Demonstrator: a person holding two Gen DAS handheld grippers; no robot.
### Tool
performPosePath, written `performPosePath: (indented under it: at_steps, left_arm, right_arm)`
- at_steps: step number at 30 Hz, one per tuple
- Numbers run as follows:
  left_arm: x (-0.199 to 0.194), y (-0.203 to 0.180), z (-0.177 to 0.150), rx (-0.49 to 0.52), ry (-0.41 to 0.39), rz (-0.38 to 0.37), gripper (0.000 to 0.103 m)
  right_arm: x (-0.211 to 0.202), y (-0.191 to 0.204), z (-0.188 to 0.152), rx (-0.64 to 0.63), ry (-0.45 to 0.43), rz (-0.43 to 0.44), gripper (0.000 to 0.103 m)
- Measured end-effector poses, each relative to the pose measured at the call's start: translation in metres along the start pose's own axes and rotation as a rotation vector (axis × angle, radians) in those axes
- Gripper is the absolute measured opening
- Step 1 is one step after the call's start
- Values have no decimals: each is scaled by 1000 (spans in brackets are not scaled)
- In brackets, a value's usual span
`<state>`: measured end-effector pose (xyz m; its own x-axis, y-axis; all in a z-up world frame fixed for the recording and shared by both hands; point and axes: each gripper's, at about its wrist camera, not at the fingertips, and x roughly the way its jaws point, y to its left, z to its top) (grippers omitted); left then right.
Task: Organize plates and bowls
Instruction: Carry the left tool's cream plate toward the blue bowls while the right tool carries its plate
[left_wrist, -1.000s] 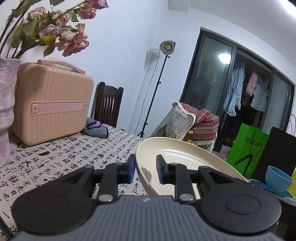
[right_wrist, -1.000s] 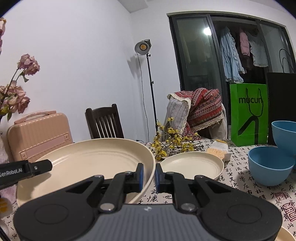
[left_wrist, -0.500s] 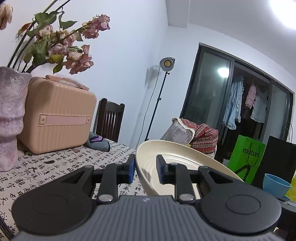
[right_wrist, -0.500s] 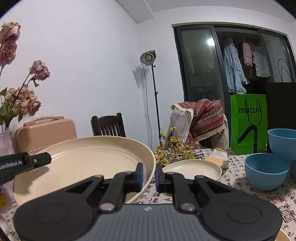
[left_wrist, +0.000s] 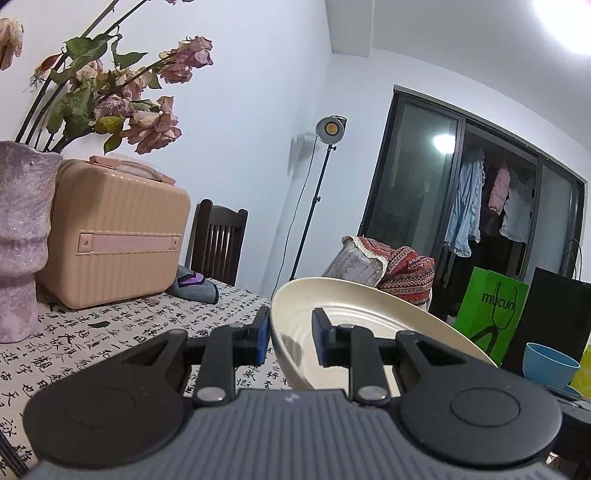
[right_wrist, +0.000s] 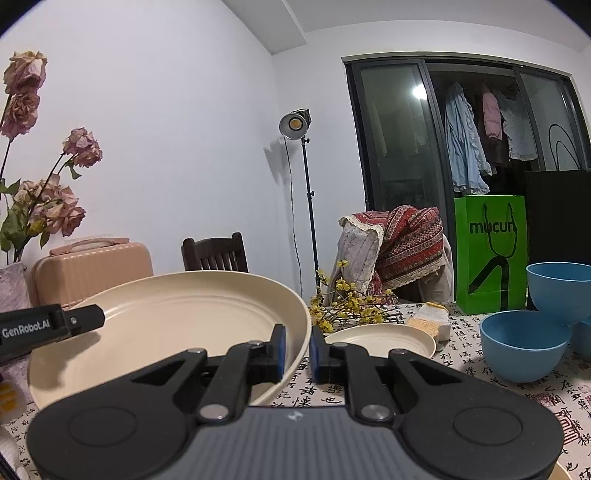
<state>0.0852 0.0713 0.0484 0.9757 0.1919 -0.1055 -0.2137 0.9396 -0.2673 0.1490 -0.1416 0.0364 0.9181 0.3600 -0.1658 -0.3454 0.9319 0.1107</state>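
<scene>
A large cream plate is held in the air by both grippers. My left gripper is shut on its left rim, and the plate stretches away to the right. My right gripper is shut on the plate's right rim. The left gripper's finger shows at the plate's far side. A smaller cream plate lies on the table beyond. Two blue bowls stand at the right; in the left wrist view a blue bowl shows at the right edge.
The table wears a cloth printed with black characters. On it stand a pink case, a purple vase of dried roses, yellow flower sprigs, a green bag and a sponge. A dark chair stands behind.
Both grippers carry the large plate together. The views have tilted upward, so the table, case and bowls sit lower in frame. Neither grip has changed.
</scene>
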Motion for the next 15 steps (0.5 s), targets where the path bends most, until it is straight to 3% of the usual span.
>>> performPosePath:
  at_steps: [15]
  left_arm:
    - [-5,-23,-4,33,14,-18,24]
  right_arm:
    - [-15,-21,-4,42,-6,-17,13]
